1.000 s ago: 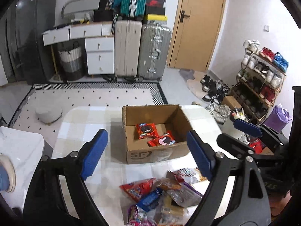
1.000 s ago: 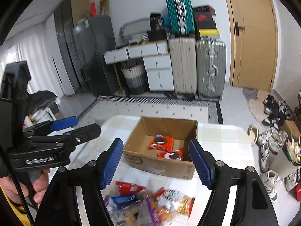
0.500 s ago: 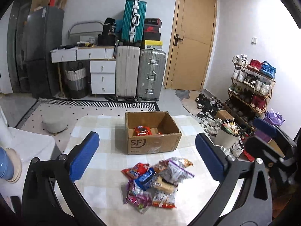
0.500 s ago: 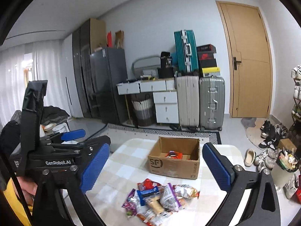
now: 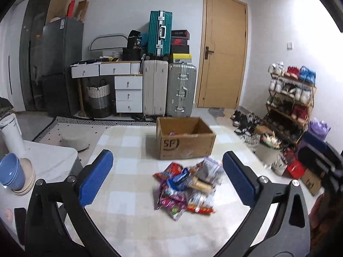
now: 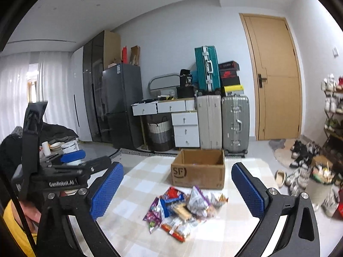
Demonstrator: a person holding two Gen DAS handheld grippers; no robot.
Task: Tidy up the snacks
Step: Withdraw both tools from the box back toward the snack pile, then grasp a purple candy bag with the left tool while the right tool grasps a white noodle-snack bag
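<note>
The cardboard box (image 5: 185, 144) on the table bears "SF" on its front, and the left gripper (image 6: 70, 167) body reads "GenRobot.AI".

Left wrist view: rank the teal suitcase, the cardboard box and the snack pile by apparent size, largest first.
1. Snack pile and cardboard box: alike, and both nearer the camera, so unranked.
2. Teal suitcase: smallest, though it stands farthest away.
</note>
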